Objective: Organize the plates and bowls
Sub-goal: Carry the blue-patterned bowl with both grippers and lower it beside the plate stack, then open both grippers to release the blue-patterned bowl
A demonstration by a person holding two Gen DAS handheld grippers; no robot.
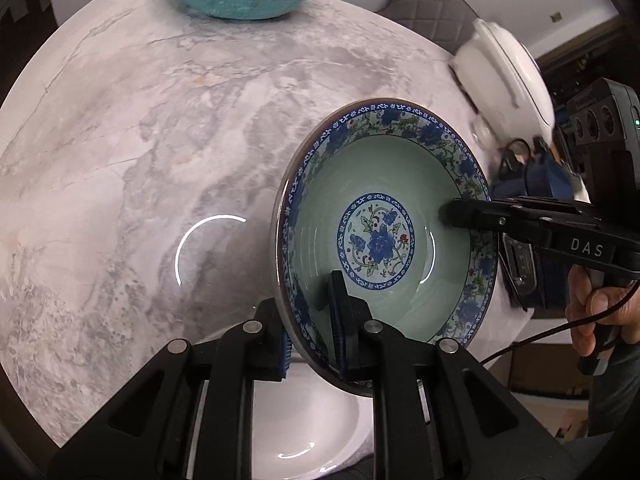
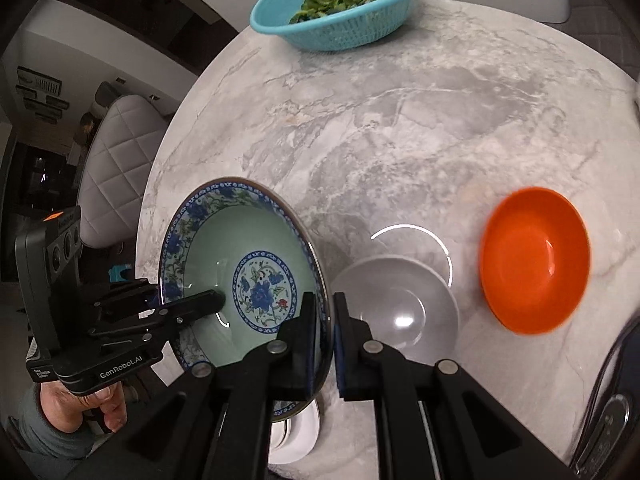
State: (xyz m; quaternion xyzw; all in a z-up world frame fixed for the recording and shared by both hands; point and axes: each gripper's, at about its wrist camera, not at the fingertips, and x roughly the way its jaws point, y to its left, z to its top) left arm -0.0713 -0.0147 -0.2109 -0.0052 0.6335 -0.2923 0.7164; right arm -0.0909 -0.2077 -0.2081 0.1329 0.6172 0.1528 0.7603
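Bowl [image 1: 384, 236], blue-flowered and empty, hangs over the surface [image 1: 140, 140]; left gripper [image 1: 312, 344] pinches its near rim, right gripper [image 2: 326, 340] pinches the opposite rim. Keep both level so neither slips. White plate [image 2: 396, 304] and orange bowl [image 2: 536, 260] empty; teal basket [image 2: 340, 12] holds greens.

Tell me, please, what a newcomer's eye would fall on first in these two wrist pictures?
First, the blue floral bowl, clamped at opposite sides of its rim by the left gripper and the right gripper, above the marble table. Next, the orange bowl on the right of the right wrist view, with a gray plate beside it. At the far edge sits a teal basket of greens.
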